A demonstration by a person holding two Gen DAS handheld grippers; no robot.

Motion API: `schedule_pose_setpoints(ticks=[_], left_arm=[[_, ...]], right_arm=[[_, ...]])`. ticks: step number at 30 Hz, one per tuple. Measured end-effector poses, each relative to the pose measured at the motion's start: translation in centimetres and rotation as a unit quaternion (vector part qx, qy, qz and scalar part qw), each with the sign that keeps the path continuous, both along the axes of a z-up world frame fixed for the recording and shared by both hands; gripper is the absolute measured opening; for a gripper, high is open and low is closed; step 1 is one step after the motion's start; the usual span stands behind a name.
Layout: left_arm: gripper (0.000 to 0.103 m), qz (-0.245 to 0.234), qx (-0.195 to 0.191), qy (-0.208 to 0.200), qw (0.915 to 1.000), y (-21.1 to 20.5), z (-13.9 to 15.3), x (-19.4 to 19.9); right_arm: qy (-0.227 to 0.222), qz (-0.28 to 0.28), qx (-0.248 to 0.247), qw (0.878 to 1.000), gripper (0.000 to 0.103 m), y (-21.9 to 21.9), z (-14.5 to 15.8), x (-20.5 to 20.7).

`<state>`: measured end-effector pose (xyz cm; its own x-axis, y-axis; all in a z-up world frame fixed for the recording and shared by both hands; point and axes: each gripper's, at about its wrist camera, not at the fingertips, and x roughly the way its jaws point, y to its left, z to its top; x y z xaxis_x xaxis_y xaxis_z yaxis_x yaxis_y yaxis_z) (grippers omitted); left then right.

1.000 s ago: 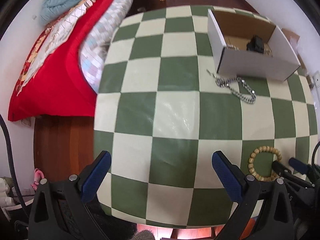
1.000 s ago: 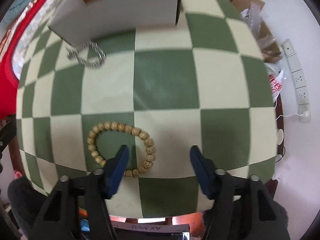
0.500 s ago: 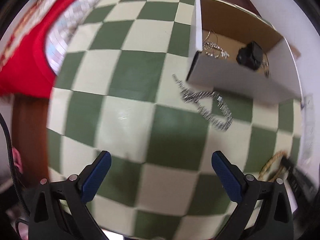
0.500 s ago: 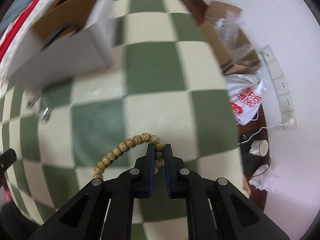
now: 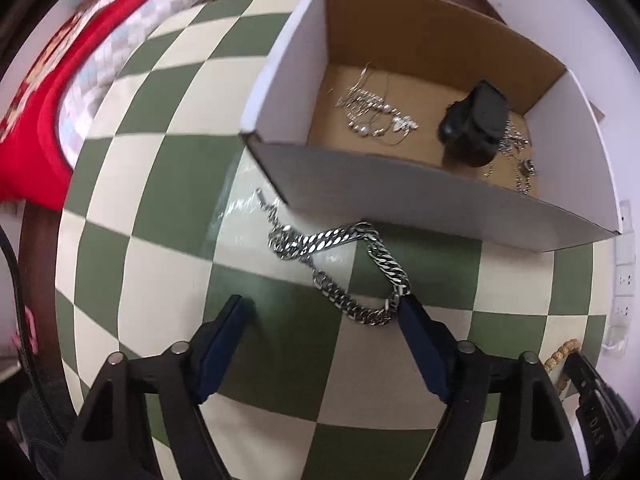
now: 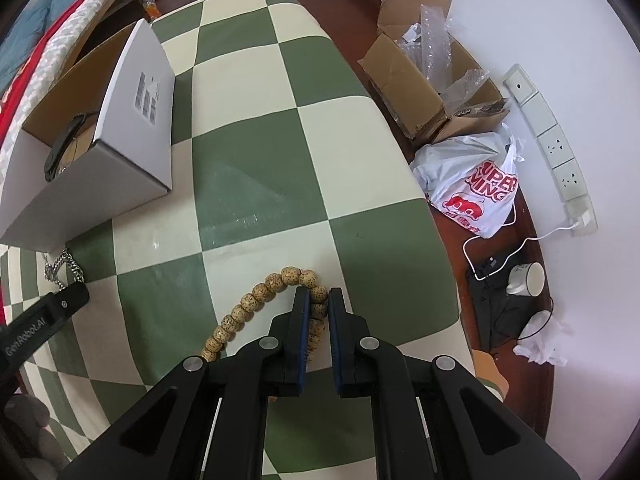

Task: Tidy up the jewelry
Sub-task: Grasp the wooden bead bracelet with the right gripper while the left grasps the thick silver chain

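Observation:
A silver curb chain lies on the checked table just in front of the white cardboard box. My left gripper is open, low over the table, with the chain's near end beside its right finger. The box holds thin silver pieces and a black pouch. My right gripper is shut on a wooden bead bracelet, whose loop hangs to the left above the table. The bracelet also shows in the left wrist view.
The box stands at the table's far left in the right wrist view. Off the table's right edge are an open cardboard box, a plastic bag, a mug and a power strip. A red bedspread lies left.
My right gripper has shut on the bead bracelet and lifted it. My left gripper has moved forward to the silver chain and stayed open.

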<state>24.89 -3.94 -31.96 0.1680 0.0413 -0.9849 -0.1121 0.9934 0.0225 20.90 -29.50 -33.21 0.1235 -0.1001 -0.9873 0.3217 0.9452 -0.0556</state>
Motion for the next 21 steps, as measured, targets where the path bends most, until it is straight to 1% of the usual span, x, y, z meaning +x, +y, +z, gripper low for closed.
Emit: schedule_pose_setpoints(ticks=[1, 2, 3, 4, 5, 8, 10, 12, 15, 18, 21], left_arm=[[0.060, -0.007, -0.004, -0.005, 1.0000, -0.1, 0.1, -0.1], [0.046, -0.013, -0.005, -0.010, 0.9998, -0.2, 0.3, -0.1], [0.037, -0.021, -0.005, -0.015, 0.9997, -0.3, 0.5, -0.1], [0.018, -0.031, -0.003, -0.017, 0.9994, -0.4, 0.6, -0.1], [0.010, -0.039, 0.004, -0.016, 0.9991, -0.6, 0.6, -0.1], [0.009, -0.067, 0.010, -0.021, 0.9975, -0.4, 0.6, -0.7], [0.009, -0.082, 0.010, -0.026, 0.9963, 0.1, 0.6, -1.6], [0.009, -0.093, 0.004, -0.024, 0.9953, 0.8, 0.6, -3.0], [0.009, -0.107, -0.004, -0.015, 0.9941, 2.7, 0.4, -5.1], [0.009, -0.105, -0.015, -0.001, 0.9944, 5.4, 0.5, -7.6], [0.009, -0.105, -0.025, 0.015, 0.9940, 7.4, 0.5, -9.5]], right_arm=[[0.000, -0.001, 0.001, 1.000, 0.010, -0.1, -0.1, 0.0], [0.000, -0.001, 0.002, 1.000, 0.010, -0.2, -0.1, 0.1], [0.000, -0.001, 0.003, 1.000, 0.010, -0.2, -0.1, 0.1], [0.001, -0.001, 0.004, 1.000, 0.010, -0.3, -0.1, 0.1], [0.002, -0.002, 0.005, 1.000, 0.010, -0.3, -0.1, 0.1], [0.005, -0.005, 0.015, 1.000, 0.011, -0.6, -0.2, 0.3], [0.005, -0.008, 0.030, 1.000, 0.021, -1.3, -0.4, 0.3], [0.008, -0.010, 0.041, 0.999, 0.028, -1.3, -0.4, 0.2], [0.009, -0.007, 0.043, 0.999, 0.028, -1.2, -0.3, 0.0], [0.011, -0.003, 0.046, 0.999, 0.028, -0.9, -0.2, -0.7], [0.012, -0.004, 0.061, 0.998, 0.028, -0.8, -0.1, -1.5]])
